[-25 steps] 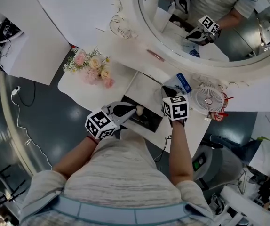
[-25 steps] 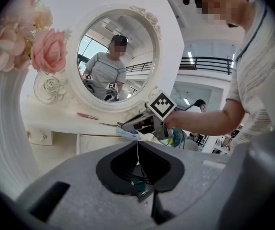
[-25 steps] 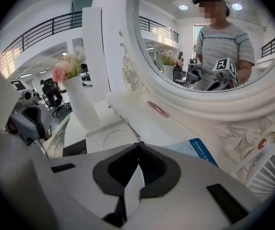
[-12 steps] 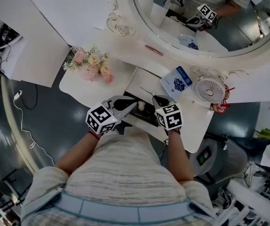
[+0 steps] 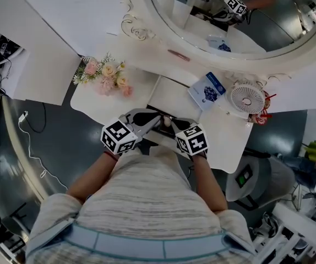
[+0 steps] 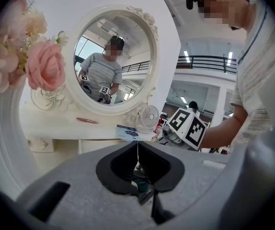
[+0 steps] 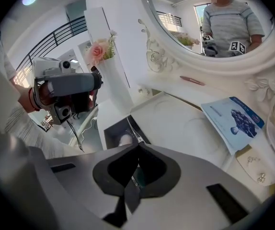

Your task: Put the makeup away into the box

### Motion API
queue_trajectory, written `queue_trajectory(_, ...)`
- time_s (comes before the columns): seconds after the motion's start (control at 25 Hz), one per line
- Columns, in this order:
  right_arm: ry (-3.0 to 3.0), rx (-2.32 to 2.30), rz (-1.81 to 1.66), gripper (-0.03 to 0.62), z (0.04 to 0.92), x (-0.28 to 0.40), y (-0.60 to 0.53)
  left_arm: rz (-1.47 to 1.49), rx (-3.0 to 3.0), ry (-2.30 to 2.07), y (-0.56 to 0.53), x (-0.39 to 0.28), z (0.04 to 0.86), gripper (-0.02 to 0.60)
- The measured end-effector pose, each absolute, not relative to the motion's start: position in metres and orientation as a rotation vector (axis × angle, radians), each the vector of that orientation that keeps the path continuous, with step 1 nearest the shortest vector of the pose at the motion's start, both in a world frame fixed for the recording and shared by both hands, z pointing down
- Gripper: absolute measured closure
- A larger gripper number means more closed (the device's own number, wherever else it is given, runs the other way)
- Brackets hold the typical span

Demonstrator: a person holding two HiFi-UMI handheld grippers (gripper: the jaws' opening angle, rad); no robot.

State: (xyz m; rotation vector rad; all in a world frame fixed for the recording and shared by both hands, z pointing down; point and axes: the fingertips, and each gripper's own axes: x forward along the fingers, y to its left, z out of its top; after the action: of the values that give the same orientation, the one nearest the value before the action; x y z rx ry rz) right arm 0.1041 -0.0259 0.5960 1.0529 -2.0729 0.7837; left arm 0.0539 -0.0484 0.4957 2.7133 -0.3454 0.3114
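Note:
A dark open box (image 5: pixel 165 117) sits at the front of the white vanity top (image 5: pixel 105 106), mostly hidden by both grippers. A pale round puff (image 7: pixel 125 139) lies inside the box (image 7: pixel 116 134). My right gripper (image 5: pixel 174 125) hangs over the box, tilted down. In the right gripper view its jaws (image 7: pixel 138 145) are shut on a thin metal tool (image 7: pixel 133 131) that sticks out over the box. My left gripper (image 5: pixel 157 121) is at the box's left side, close to the right one. Its jaws (image 6: pixel 137 145) meet at the tips, and I see nothing gripped between them.
A vase of pink flowers (image 5: pixel 109 76) stands at the left. A blue packet (image 5: pixel 206 88) and a small white fan (image 5: pixel 247 99) lie to the right, behind the box. A pink stick (image 5: pixel 178 55) rests on the ledge under the oval mirror (image 5: pixel 229 21).
My right gripper has come back from beside the blue packet, leftwards and nearer, to over the box, still shut on the thin tool. The left gripper has stayed put.

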Motion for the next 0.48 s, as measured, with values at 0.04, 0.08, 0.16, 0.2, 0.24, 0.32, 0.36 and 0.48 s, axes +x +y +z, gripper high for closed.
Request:
queue_trajectory(0.04, -2.073, 1.045, 0.783, 0.585, 0.598, 0.102, -0.026, 0.311, 2.714, -0.345, -0.049, 0.054, 0.495, 0.568)
queue_trajectory(0.08, -2.072, 1.037, 0.781, 0.585, 0.599, 0.1, -0.025, 0.311, 2.714, -0.345, -0.049, 0.053, 0.495, 0.568)
queue_trajectory(0.16, -2.07, 1.028, 0.785, 0.585, 0.602, 0.097, -0.025, 0.31, 2.715, -0.347, -0.05, 0.052, 0.496, 0.568)
queue_trajectory(0.2, -2.068, 1.027, 0.789, 0.585, 0.603, 0.096, -0.025, 0.309, 2.715, -0.348, -0.051, 0.051, 0.495, 0.568)
queue_trajectory(0.24, -2.067, 1.027, 0.795, 0.585, 0.604, 0.095, -0.026, 0.309, 2.714, -0.349, -0.051, 0.05, 0.496, 0.568)
queue_trajectory(0.32, -2.068, 1.025, 0.806, 0.585, 0.606, 0.094, -0.026, 0.309, 2.712, -0.352, -0.051, 0.049, 0.496, 0.568)
queue_trajectory(0.36, -2.072, 1.019, 0.807, 0.585, 0.607, 0.092, -0.026, 0.31, 2.711, -0.353, -0.051, 0.048, 0.496, 0.568)
queue_trajectory(0.48, -2.096, 0.989, 0.805, 0.577, 0.61, 0.086, -0.026, 0.31, 2.709, -0.358, -0.051, 0.047, 0.496, 0.568)
